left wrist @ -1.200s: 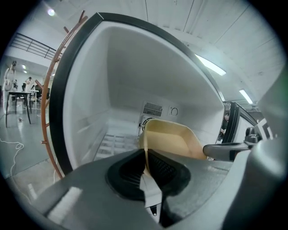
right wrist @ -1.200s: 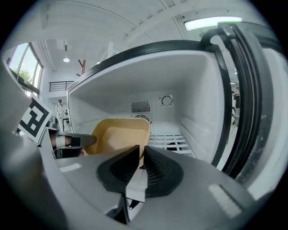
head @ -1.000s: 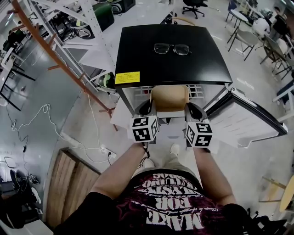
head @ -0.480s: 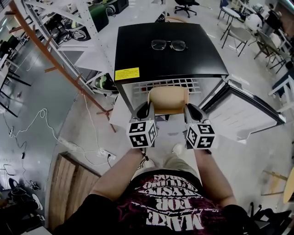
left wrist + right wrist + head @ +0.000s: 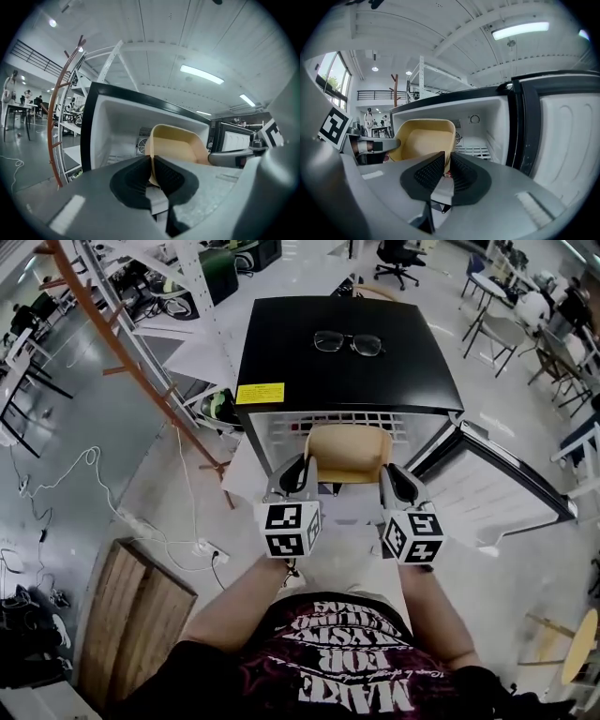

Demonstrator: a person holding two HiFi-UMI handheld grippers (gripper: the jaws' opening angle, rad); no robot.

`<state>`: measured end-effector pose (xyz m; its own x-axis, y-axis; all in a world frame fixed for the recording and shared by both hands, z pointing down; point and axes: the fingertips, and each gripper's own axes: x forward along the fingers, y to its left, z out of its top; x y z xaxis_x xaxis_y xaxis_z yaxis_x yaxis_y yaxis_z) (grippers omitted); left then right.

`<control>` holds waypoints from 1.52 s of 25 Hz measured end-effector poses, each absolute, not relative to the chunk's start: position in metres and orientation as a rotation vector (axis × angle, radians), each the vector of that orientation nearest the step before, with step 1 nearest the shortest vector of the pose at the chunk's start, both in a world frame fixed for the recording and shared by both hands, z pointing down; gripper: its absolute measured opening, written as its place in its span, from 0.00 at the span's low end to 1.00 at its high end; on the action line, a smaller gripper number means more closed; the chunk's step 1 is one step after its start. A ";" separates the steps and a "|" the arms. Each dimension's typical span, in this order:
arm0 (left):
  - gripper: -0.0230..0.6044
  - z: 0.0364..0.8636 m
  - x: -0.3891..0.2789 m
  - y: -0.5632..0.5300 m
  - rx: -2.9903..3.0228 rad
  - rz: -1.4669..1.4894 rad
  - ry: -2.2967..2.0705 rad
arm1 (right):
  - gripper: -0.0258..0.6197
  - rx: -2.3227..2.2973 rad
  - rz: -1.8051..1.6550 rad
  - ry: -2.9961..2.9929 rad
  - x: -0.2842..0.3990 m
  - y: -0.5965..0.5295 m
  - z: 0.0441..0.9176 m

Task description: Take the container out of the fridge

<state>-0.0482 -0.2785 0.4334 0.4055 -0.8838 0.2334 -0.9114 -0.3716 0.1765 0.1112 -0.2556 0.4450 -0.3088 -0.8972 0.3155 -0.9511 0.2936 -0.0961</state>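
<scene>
The tan, round-cornered container [image 5: 347,451] sits further out of the open fridge [image 5: 342,362] than a second ago, just before its mouth. The jaws of the left gripper [image 5: 296,472] and the right gripper [image 5: 397,480] each pinch one side wall.

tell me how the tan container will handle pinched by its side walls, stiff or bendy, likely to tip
Probably stiff: the container shows no bending with the left claw and right claw each pinching a thin side wall. Likely light, since no contents show inside. It could slip or tilt, as the walls look smooth and both grips are narrow.
</scene>
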 end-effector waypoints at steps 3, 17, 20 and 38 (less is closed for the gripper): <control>0.07 0.420 -0.043 -0.270 2.392 0.133 -1.612 | 0.14 1.679 0.381 -2.403 0.116 -0.250 0.432; 0.07 0.380 -0.030 -0.244 2.423 0.136 -1.731 | 0.14 1.602 0.292 -2.510 0.129 -0.234 0.394; 0.07 0.368 -0.029 -0.241 2.442 0.126 -1.735 | 0.14 1.600 0.269 -2.530 0.129 -0.231 0.380; 0.07 0.304 -0.034 -0.240 2.573 0.002 -1.724 | 0.13 1.652 0.140 -2.594 0.123 -0.223 0.315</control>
<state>-0.0339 -0.2395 0.3038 0.3805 -0.9244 0.0262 -0.9245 -0.3795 0.0364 0.1234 -0.2228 0.3150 -0.4227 -0.9005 0.1023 -0.9063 0.4206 -0.0426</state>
